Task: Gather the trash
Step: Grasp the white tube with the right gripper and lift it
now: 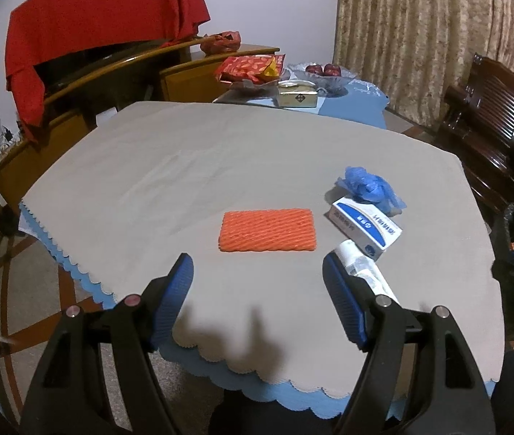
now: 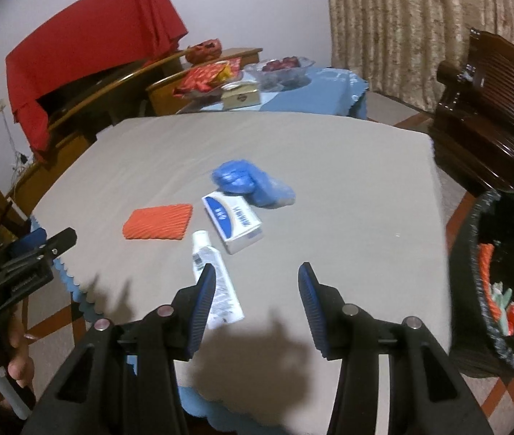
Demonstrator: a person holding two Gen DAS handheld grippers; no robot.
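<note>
Both grippers, left (image 1: 257, 282) and right (image 2: 257, 290), are hovering apart and empty, lining up over tube (image 2: 217, 290) and foam (image 1: 267, 230) for binning.

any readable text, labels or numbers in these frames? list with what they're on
None fully legible.
White and blue cardboard box: blue printed characters and a round logo, too blurred to read.
White plastic tube: barcode and fine print, too small.
Cream box on the far table: dark square mark, unreadable.
</note>
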